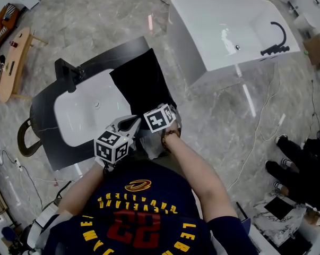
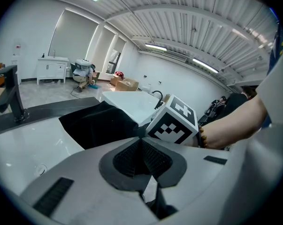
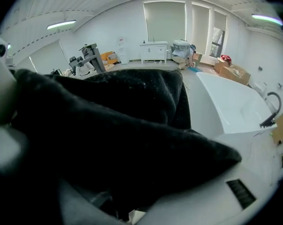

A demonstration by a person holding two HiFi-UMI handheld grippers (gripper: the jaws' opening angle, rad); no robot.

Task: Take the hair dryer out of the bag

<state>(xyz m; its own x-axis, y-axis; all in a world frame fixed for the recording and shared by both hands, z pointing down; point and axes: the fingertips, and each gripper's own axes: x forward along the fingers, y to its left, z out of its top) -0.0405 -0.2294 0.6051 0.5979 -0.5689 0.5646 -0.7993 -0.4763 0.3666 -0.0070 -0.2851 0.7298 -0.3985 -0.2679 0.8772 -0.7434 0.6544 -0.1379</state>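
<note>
The black cloth bag lies on the dark counter beside the basin, near its front edge. My left gripper is shut; in the left gripper view its pads meet right at a corner of the bag. The right gripper sits just right of it, pointing steeply down at the bag's near edge. In the right gripper view black cloth fills the space between the wide-apart jaws and hides the tips; only one pale finger shows. No view shows the hair dryer.
A white basin is set in the dark counter, with a black tap at its far left. A white bathtub stands to the right on the marble floor. A person's shoes are at the right edge.
</note>
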